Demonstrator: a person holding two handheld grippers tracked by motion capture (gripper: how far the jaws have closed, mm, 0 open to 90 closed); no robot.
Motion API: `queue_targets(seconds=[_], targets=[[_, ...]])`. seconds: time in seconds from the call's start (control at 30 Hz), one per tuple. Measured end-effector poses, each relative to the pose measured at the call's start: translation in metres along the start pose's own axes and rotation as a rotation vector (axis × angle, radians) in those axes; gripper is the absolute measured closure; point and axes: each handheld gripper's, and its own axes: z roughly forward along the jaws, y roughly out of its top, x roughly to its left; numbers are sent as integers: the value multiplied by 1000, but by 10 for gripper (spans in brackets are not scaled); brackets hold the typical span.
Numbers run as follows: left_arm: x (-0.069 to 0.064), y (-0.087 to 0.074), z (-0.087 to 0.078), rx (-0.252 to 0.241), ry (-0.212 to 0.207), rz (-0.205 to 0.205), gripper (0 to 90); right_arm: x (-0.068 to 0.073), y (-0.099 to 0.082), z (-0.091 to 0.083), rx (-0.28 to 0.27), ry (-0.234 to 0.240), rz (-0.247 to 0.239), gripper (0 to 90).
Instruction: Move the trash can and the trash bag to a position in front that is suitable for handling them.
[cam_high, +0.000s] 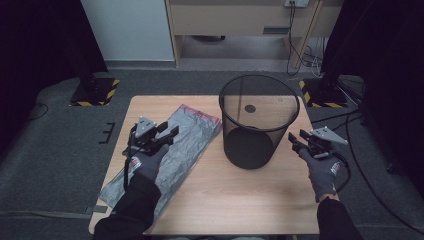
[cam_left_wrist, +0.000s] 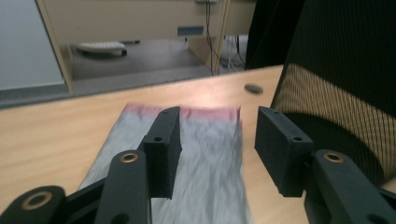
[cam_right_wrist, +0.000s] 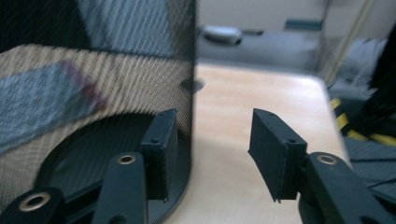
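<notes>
On the table (cam_high: 215, 200), a bin (cam_high: 258, 120) stands upright at about 1 o'clock from centre, and a bag (cam_high: 192, 135) lies flat at 10 o'clock, just beside the bin's left side. The left gripper (cam_high: 167, 134) is held above the bag with jaws spread and nothing between them; in the left gripper view the bag's pink-edged end (cam_left_wrist: 205, 113) lies ahead of the jaws, at 12 o'clock. The right gripper (cam_high: 296, 141) is held at 3 o'clock of the bin, near its wall, jaws likewise spread and empty; whether a pad touches the mesh cannot be told.

The step in hand is judged to be the approach: the bag is to be picked up and the bin steadied, presumably so the bin can be lined. Next, a descent of the left jaws onto the thin film and a pinch near an edge would be called for.

The bin is black wire mesh, round, slightly tapered, with a solid base. The bag is grey, crinkled, thin plastic. The table is pale wood, smooth.
</notes>
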Motion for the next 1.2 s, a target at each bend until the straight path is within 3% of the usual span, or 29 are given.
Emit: queue_targets(seconds=[0.03,0.13,0.3,0.47,0.57,0.73,0.77,0.8,0.87,0.9,0.93,1.03,1.2], targets=[[-7,6,16,-17,17,1,511,-1,4,2,-4,-16,-3,541],[-19,13,41,-44,28,-16,547,-5,13,11,-38,-53,3,550],[-43,20,82,-42,12,-38,555,-12,22,26,-57,-65,39,532],[-59,27,108,-31,-9,-57,593,-20,26,37,-87,-98,81,496],[-65,35,116,-35,-45,-38,648,-26,26,43,-94,-94,91,484],[-73,41,120,-37,-105,-26,702,-23,30,49,-105,-32,70,477],[-73,43,120,-32,-124,-15,727,-20,33,48,-110,-2,75,517],[-73,43,120,-32,-124,-15,742,-18,34,48,-114,-2,60,535],[-69,44,117,-12,-178,-11,773,-15,36,46,-108,20,29,633],[-69,44,117,-12,-178,-11,792,-13,36,45,-108,33,21,673],[-67,45,114,0,-204,-5,811,-12,37,44,-103,50,-2,718],[-66,44,105,20,-221,-7,866,-5,38,41,-84,87,-25,800],[-60,43,81,60,-240,15,852,8,38,30,-49,125,-53,810]])
